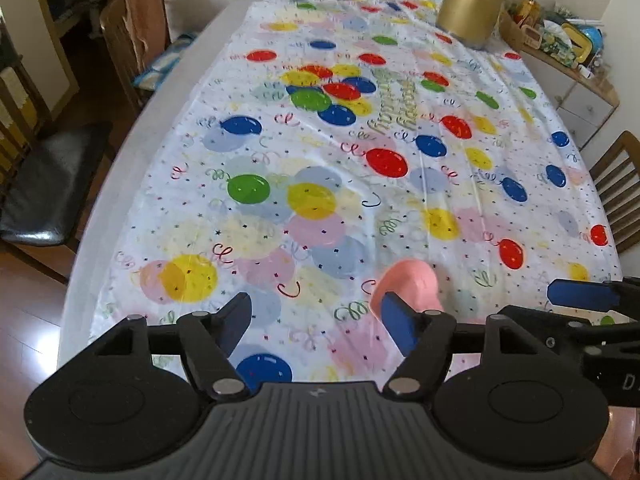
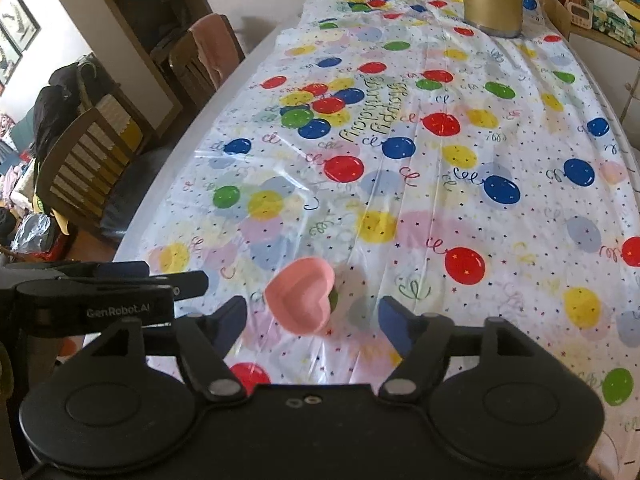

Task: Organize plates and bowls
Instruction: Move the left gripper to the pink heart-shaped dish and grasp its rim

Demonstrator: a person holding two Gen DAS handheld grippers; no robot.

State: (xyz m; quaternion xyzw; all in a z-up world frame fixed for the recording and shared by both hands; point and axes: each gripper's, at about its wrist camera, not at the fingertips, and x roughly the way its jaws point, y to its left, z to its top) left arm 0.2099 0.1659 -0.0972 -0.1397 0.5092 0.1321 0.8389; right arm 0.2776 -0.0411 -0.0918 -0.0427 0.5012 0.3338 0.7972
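Observation:
A pink heart-shaped bowl lies on the balloon-print tablecloth near the table's front. My right gripper is open, its fingers standing either side of the bowl without touching it. A green patch shows at the bowl's right edge; I cannot tell what it is. In the left wrist view the bowl sits just beyond the right fingertip of my open left gripper, which has nothing between its fingers. One of the right gripper's fingers reaches in from the right. The left gripper's fingers show at the left.
A gold kettle stands at the table's far right. Wooden chairs line the left side, and another chair is at the right. A sideboard with clutter is beyond the table. The table's left edge drops to a wooden floor.

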